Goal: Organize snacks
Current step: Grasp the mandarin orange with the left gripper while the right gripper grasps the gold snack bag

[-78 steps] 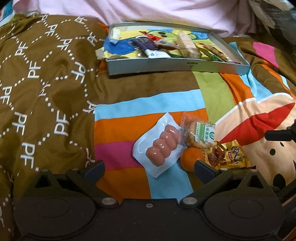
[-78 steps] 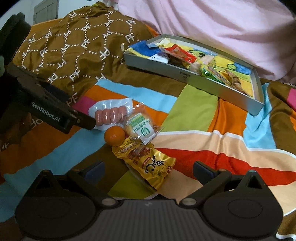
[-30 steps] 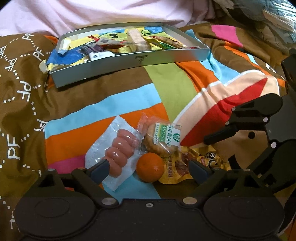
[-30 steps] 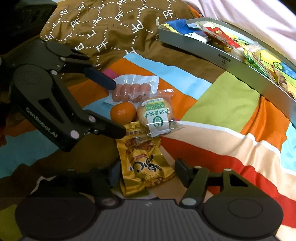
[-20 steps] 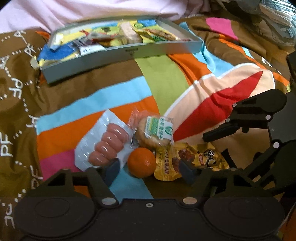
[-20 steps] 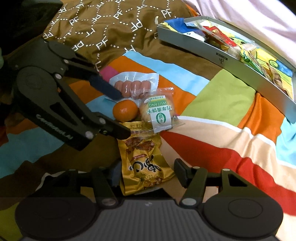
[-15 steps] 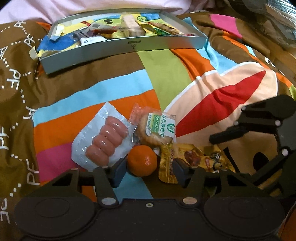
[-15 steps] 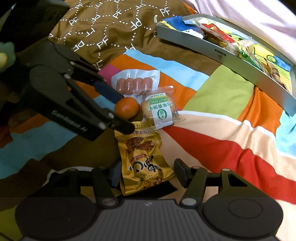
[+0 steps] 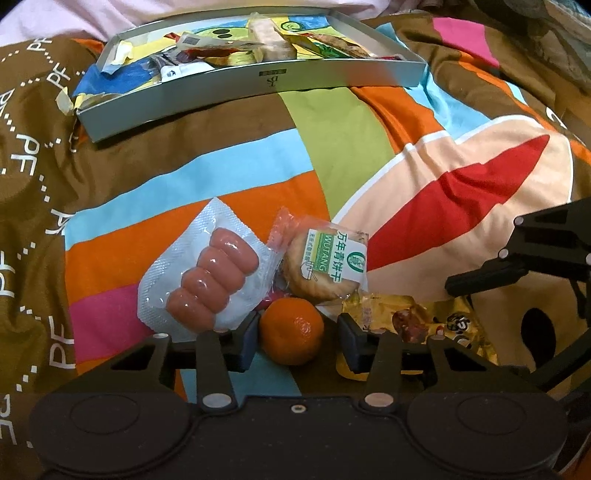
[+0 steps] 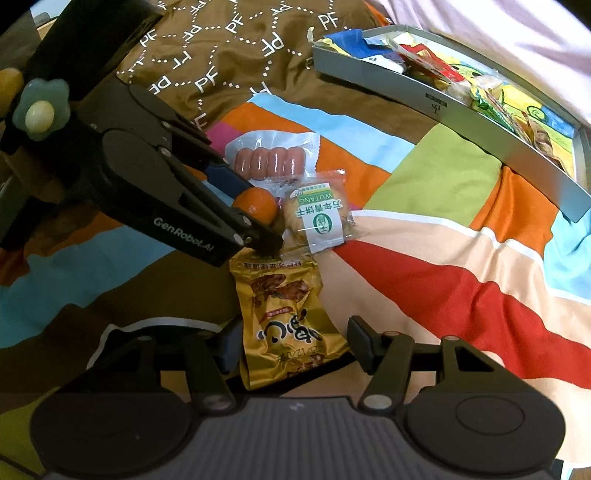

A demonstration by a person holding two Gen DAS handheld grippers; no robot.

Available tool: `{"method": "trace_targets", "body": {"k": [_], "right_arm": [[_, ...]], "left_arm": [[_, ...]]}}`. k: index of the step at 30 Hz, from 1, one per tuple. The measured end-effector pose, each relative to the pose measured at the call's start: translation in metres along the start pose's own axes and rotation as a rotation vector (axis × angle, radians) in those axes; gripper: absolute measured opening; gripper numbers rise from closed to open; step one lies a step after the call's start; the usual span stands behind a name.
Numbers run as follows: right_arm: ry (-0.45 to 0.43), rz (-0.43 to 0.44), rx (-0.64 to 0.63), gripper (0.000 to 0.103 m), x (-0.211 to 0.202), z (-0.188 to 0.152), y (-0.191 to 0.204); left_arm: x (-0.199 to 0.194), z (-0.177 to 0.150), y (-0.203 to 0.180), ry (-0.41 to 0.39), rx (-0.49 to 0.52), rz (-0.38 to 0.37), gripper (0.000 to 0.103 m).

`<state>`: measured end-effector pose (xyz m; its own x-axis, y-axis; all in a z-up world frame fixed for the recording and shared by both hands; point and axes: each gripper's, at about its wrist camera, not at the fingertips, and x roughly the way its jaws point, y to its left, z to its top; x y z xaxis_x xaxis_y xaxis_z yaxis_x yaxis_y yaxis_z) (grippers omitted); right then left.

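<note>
A small orange (image 9: 291, 330) lies on the striped blanket between the open jaws of my left gripper (image 9: 295, 341); a gap shows on its right side. It also shows in the right wrist view (image 10: 258, 206). Beside it lie a sausage pack (image 9: 208, 278), a wrapped biscuit (image 9: 327, 267) and a gold snack bag (image 10: 286, 317). My right gripper (image 10: 291, 349) is open around the lower end of the gold bag, jaws apart from it. A grey tray (image 9: 221, 88) with several snacks sits at the back.
The brown patterned part of the blanket (image 9: 33, 155) lies to the left. A pink sheet (image 10: 498, 33) is behind the tray. The left gripper's body (image 10: 147, 184) crosses the left of the right wrist view.
My left gripper has moved forward and narrowed around the orange. My right gripper has closed in on the gold bag and narrowed a little.
</note>
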<state>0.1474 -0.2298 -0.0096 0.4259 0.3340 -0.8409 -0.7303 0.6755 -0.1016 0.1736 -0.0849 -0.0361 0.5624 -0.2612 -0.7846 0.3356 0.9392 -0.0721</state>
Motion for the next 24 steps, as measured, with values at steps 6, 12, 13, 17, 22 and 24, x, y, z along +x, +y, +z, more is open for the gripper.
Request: {"method": "trace_targets", "body": {"k": [6, 12, 13, 17, 22, 24], "right_arm": [[0.006, -0.006, -0.003, 0.064, -0.001, 0.001, 0.001], [0.011, -0.01, -0.009, 0.064, -0.002, 0.0, 0.002], [0.012, -0.01, -0.009, 0.064, -0.002, 0.0, 0.002], [0.021, -0.009, 0.003, 0.066, 0.001, 0.003, 0.001], [0.031, -0.002, -0.025, 0.061, 0.01, 0.014, 0.005], [0.036, 0.003, -0.016, 0.056, 0.01, 0.015, 0.007]], "left_arm": [[-0.002, -0.002, 0.003, 0.008, 0.002, 0.007, 0.038], [-0.006, -0.005, 0.003, 0.017, -0.002, 0.009, 0.037], [-0.007, -0.005, 0.003, 0.019, -0.003, 0.009, 0.037], [-0.01, -0.008, 0.003, 0.026, 0.007, 0.012, 0.037], [-0.011, -0.01, 0.0, 0.037, 0.039, 0.027, 0.037], [-0.012, -0.01, 0.001, 0.042, 0.037, 0.034, 0.037]]}}
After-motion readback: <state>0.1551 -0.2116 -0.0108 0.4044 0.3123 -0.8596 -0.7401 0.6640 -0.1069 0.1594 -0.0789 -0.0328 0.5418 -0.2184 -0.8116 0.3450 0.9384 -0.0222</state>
